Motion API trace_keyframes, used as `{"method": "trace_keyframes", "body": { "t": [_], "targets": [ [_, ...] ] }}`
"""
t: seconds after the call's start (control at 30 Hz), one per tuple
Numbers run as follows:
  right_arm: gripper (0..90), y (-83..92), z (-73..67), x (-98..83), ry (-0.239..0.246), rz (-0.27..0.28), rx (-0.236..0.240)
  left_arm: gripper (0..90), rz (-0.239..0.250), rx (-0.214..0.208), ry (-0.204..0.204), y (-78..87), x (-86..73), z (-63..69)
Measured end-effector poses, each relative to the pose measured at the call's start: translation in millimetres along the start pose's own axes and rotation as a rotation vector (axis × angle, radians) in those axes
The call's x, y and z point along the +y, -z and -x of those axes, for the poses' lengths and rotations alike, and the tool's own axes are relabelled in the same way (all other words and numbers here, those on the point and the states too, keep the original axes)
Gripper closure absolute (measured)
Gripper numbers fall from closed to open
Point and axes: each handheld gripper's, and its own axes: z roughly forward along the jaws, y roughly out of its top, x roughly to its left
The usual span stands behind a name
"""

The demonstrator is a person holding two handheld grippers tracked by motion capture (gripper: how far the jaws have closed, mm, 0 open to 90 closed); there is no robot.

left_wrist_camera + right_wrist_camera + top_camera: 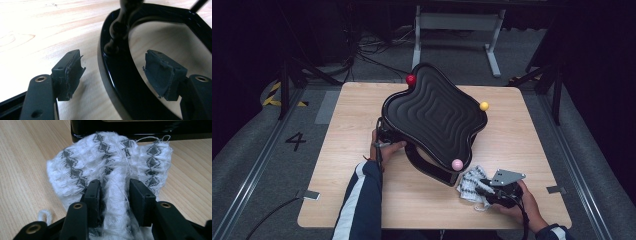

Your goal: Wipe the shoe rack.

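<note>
So the white cloth with the grey zigzag pattern sits bunched up right at the near edge of the black wavy board, just below its pink ball. The right gripper has a fold of that cloth pinched between its jaws. The left gripper is open, straddling the board's glossy base ring without squeezing it. Looks like the wiping step is about to begin; next move probably means steadying the board and dragging the cloth over it.

high view overhead; gripper views close.
</note>
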Motion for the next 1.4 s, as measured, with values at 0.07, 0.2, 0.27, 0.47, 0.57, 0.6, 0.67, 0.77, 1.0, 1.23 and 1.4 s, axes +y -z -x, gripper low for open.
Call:
{"method": "trace_keyframes", "body": {
  "t": [0.07,0.2,0.27,0.47,0.57,0.6,0.67,0.77,1.0,1.23,1.4],
  "targets": [
    [61.9,-0.1,0.1,0.2,0.003,-0.001,0.003,31.3,0.01,0.013,0.016,-3.9,3.9,0.6],
    [61.7,-0.1,0.0,0.3,0.004,0.001,0.006,40.1,0.033,0.042,0.018,-6.0,11.6,1.7],
    [61.7,-0.3,-0.2,0.6,0.006,0.001,0.007,47.0,0.04,0.037,0.009,-6.5,13.9,2.1],
    [61.6,-1.6,-2.6,1.9,0.018,0.004,0.017,61.7,0.035,0.052,-0.046,-6.0,21.7,7.0],
    [61.8,-1.7,-5.0,2.7,0.028,0.007,0.022,70.1,0.038,0.061,-0.06,-6.1,24.3,10.1],
    [61.9,-1.6,-6.1,3.0,0.031,0.006,0.026,72.9,0.034,0.056,-0.068,-6.0,24.9,11.0],
    [62.1,-0.9,-8.2,3.5,0.039,0.008,0.028,74.3,0.031,0.059,-0.084,-6.5,26.0,11.9],
    [64.2,0.8,-11.3,5.1,0.054,0.016,0.038,74.6,0.023,0.062,-0.09,-6.3,27.0,12.3],
    [68.6,4.8,-27.8,14.7,0.07,0.072,0.108,74.7,0.009,0.07,-0.108,3.3,20.8,14.8],
    [75.0,-4.2,-40.9,26.1,0.09,0.087,0.063,74.7,-0.009,0.086,-0.141,22.1,8.0,14.1],
    [77.5,-9.6,-39.1,29.2,0.057,0.081,0.019,74.7,-0.001,0.083,-0.14,37.2,-4.2,11.9]
  ]
}}
